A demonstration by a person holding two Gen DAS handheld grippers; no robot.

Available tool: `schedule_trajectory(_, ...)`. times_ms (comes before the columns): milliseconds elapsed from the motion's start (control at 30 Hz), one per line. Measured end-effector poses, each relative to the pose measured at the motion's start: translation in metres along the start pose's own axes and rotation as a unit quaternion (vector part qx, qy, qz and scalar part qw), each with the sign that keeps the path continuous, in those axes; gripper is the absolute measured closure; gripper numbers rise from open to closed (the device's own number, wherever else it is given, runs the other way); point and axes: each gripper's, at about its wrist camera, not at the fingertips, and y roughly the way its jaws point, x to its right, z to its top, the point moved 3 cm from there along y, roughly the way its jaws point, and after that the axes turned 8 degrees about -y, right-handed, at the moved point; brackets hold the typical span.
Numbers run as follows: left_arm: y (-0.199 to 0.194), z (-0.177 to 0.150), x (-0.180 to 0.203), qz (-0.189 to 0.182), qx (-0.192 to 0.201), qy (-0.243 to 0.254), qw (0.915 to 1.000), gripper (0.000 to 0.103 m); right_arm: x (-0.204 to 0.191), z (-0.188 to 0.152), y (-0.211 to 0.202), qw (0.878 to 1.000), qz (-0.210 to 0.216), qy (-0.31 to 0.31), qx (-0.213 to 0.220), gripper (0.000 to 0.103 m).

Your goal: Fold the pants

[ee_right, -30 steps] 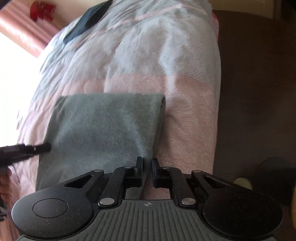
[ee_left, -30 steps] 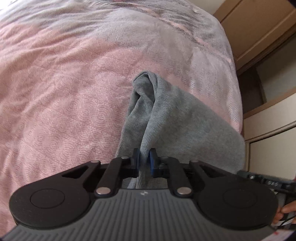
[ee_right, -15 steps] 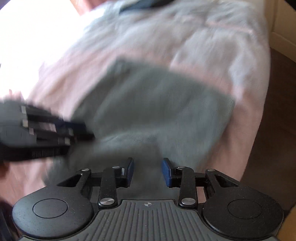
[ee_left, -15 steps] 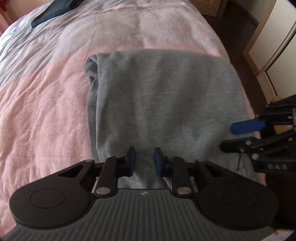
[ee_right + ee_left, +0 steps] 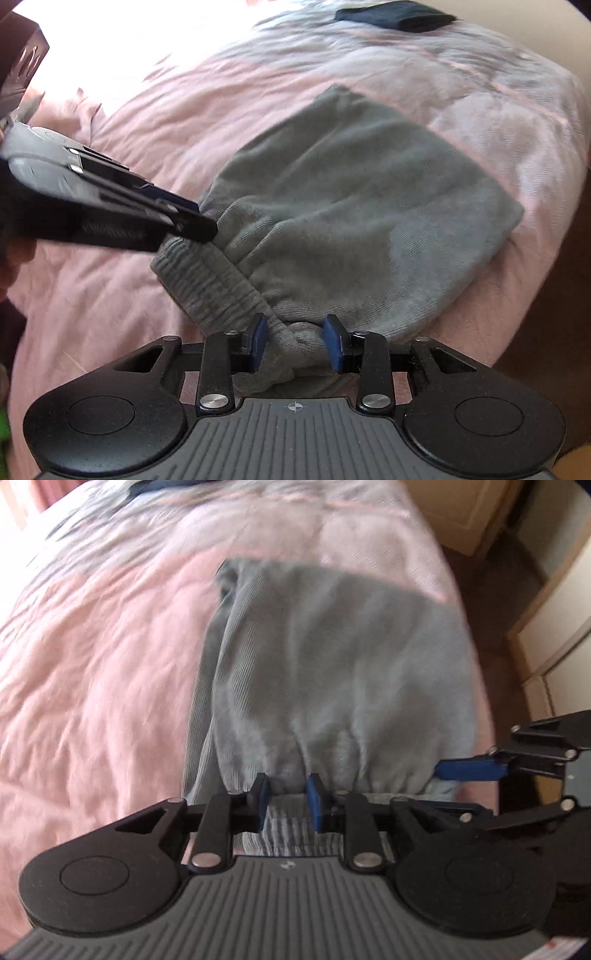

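Right wrist view, right gripper (image 5: 295,341) parted, loosely straddling grey pants (image 5: 362,206) waistband, released.

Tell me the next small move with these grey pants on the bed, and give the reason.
Probably lift both grippers back clear of the waistband. The grey pants already lie folded flat on the pink bedspread; the right gripper has just been opening, its pads apart with cloth loose between them, and the left gripper also stands apart over the waistband.
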Motion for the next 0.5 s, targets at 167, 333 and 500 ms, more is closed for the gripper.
schedule_trajectory(167,-0.008,0.003,-0.004,0.02,0.008,-0.041,0.9989,0.071,0.004,0.011,0.004,0.999,0.019,-0.03,-0.028,0.067)
schedule_trajectory(333,-0.043,0.003,-0.009,0.063,-0.018,-0.136,0.9886,0.074,0.023,0.021,-0.023,0.996,0.04,-0.04,-0.071,0.06)
schedule_trajectory(500,-0.086,-0.001,0.003,0.061,-0.02,-0.233,0.9704,0.063,0.038,0.035,-0.049,0.993,0.05,-0.071,-0.078,0.051)
